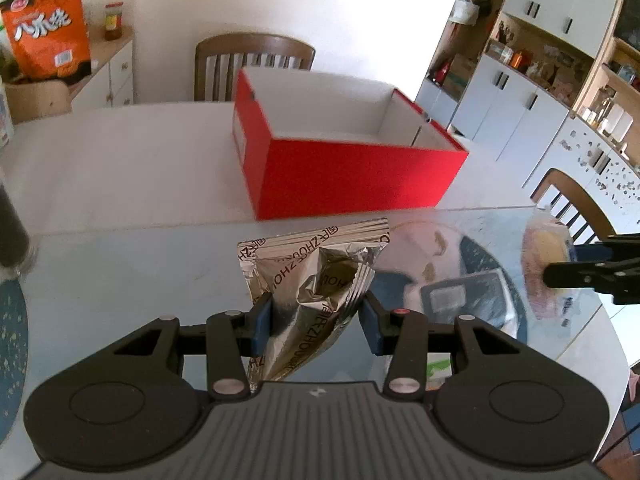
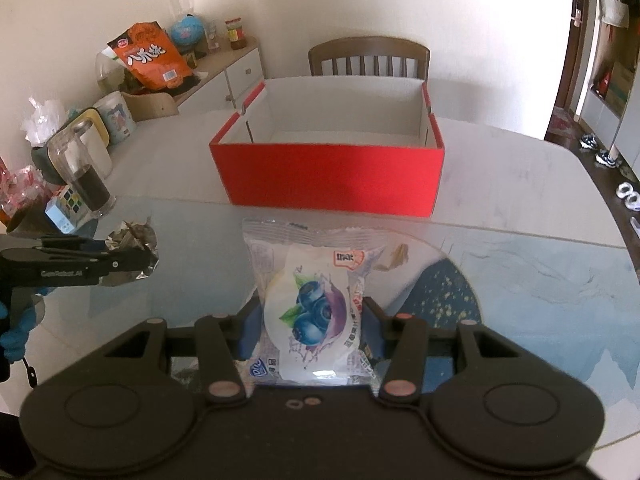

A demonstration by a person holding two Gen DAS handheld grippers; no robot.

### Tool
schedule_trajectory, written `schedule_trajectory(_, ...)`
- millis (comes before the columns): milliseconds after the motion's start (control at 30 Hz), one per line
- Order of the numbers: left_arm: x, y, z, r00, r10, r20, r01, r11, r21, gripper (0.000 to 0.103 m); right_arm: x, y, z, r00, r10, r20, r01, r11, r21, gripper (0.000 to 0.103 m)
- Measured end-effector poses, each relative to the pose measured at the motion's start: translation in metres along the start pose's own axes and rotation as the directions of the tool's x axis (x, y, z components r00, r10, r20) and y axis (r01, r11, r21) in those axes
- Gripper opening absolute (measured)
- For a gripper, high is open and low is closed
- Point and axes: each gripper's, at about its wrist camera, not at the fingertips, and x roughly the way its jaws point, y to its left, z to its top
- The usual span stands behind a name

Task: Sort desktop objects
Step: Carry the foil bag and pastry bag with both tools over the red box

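My left gripper point(image 1: 317, 322) is shut on a crumpled silver foil snack packet point(image 1: 316, 280), held above the glass tabletop. The same packet point(image 2: 130, 240) shows at the left of the right wrist view, in the left gripper point(image 2: 150, 258). My right gripper point(image 2: 308, 328) is shut on a clear-and-white blueberry pastry bag point(image 2: 314, 304). That bag point(image 1: 546, 264) and the right gripper point(image 1: 550, 264) appear at the right edge of the left wrist view. An open red box point(image 1: 352, 178) with a white inside stands on the table beyond both grippers; it looks empty point(image 2: 332, 176).
A dark pepper grinder point(image 2: 82, 172) and a small puzzle-cube box point(image 2: 66, 206) stand at the table's left. An orange snack bag point(image 2: 150, 56), jars and tins crowd the sideboard. Wooden chairs point(image 2: 368, 58) stand behind and right of the table. A blue-gloved hand point(image 2: 18, 332) holds the left gripper.
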Motion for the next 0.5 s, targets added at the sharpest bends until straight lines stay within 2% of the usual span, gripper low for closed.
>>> schedule_trajectory(500, -0.001, -0.033, 0.052, 0.999, -0.008, 0.040, 0.007, 0.999, 0.042, 0.044, -0.004, -0.023, 0.054, 0.997, 0.013, 0.078, -0.011, 0.999, -0.036, 0.050)
